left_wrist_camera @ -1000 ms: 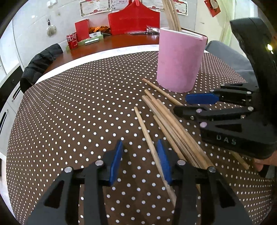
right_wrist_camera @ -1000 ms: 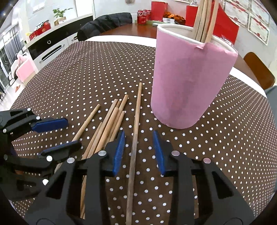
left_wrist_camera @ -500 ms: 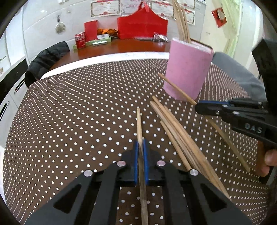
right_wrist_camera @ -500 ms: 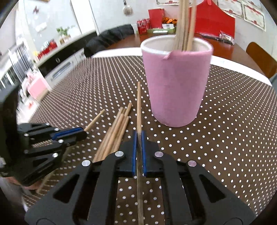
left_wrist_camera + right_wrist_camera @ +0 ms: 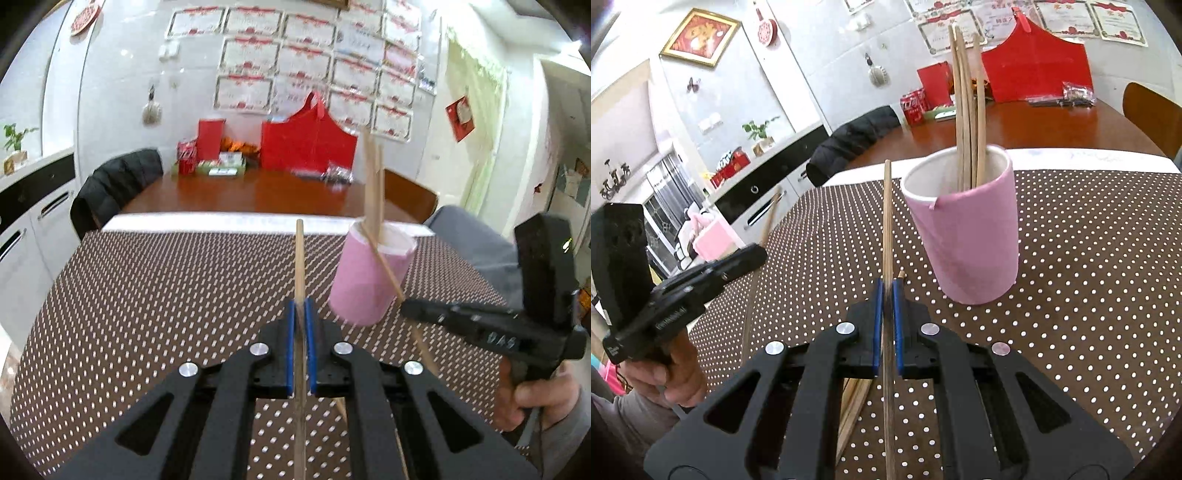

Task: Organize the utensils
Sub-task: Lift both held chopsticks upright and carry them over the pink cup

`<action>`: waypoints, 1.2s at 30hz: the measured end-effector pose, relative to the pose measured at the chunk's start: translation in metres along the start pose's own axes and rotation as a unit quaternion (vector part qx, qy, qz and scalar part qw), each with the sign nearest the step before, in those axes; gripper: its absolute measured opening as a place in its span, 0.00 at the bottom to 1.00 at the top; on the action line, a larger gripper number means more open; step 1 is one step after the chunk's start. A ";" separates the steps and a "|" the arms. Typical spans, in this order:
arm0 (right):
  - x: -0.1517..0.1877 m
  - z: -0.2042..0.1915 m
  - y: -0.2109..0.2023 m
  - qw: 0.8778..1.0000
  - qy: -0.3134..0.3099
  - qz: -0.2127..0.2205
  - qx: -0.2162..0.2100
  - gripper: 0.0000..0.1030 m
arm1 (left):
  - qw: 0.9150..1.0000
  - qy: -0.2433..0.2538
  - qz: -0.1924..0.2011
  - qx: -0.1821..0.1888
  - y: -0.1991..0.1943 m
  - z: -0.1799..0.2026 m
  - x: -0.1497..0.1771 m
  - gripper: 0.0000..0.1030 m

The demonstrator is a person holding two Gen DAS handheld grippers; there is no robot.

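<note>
A tall pink cup [image 5: 967, 236] with a white inside stands upright on a brown cloth with white dots, holding several wooden chopsticks [image 5: 966, 110] that stand on end and stick out well above its rim. One wooden chopstick [image 5: 299, 258] is clamped between blue pads and lifted off the cloth, left of the cup; another chopstick [image 5: 886, 214] is clamped likewise, just left of the cup. More loose chopsticks [image 5: 855, 402] lie on the cloth, mostly hidden.

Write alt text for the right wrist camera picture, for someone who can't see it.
The right gripper is clamped on one wooden chopstick, pointing up beside a pink cup holding more chopsticks on a brown polka-dot tablecloth. At left, the left gripper holds another.
</note>
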State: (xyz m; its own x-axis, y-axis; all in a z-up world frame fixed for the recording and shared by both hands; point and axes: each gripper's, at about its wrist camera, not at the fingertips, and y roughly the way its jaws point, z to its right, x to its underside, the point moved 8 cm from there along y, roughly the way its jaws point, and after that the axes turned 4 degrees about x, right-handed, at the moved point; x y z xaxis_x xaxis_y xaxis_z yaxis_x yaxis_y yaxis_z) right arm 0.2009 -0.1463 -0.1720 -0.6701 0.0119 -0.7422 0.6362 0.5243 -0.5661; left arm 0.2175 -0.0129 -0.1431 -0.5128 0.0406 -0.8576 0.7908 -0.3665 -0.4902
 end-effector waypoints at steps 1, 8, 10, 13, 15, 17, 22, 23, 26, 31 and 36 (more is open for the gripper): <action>-0.001 0.000 -0.001 1.000 0.001 0.003 -0.002 0.05 | 1.000 0.003 0.004 0.001 0.000 0.003 -0.003 0.05; -0.013 0.001 -0.021 0.999 0.004 0.043 -0.010 0.05 | 0.999 0.015 0.047 0.016 -0.008 0.023 -0.032 0.05; -0.018 -0.001 -0.028 0.998 0.002 0.060 -0.011 0.05 | 0.998 0.015 0.058 0.020 -0.011 0.026 -0.038 0.05; -0.026 -0.004 -0.040 0.996 0.002 0.084 -0.013 0.05 | 0.996 0.017 0.077 0.028 -0.015 0.031 -0.051 0.05; -0.034 -0.006 -0.049 0.995 0.000 0.102 -0.013 0.05 | 0.995 0.017 0.088 0.033 -0.018 0.034 -0.058 0.05; -0.042 -0.010 -0.058 0.993 -0.004 0.118 -0.011 0.05 | 0.994 0.017 0.101 0.038 -0.022 0.036 -0.069 0.05; -0.070 -0.016 -0.079 0.989 -0.016 0.148 0.001 0.05 | 0.991 0.021 0.126 0.048 -0.034 0.042 -0.089 0.05; -0.075 -0.017 -0.082 0.988 -0.019 0.151 0.003 0.05 | 0.990 0.021 0.133 0.050 -0.037 0.044 -0.094 0.05; -0.103 -0.021 -0.095 0.985 -0.037 0.168 0.012 0.05 | 0.987 0.019 0.151 0.058 -0.044 0.046 -0.111 0.05; -0.149 -0.027 -0.115 0.978 -0.057 0.199 0.018 0.05 | 0.979 0.015 0.191 0.075 -0.055 0.054 -0.148 0.05; -0.181 -0.026 -0.119 0.974 -0.059 0.217 0.019 0.05 | 0.974 0.004 0.208 0.088 -0.034 0.059 -0.178 0.05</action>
State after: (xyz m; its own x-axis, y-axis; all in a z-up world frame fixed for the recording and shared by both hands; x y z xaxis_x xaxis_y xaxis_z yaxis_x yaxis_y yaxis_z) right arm 0.2363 -0.1888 0.0390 -0.2875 0.1271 -0.9493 0.8656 0.4587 -0.2008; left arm 0.2618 -0.0625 0.0356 -0.1573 -0.1392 -0.9777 0.8599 -0.5062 -0.0662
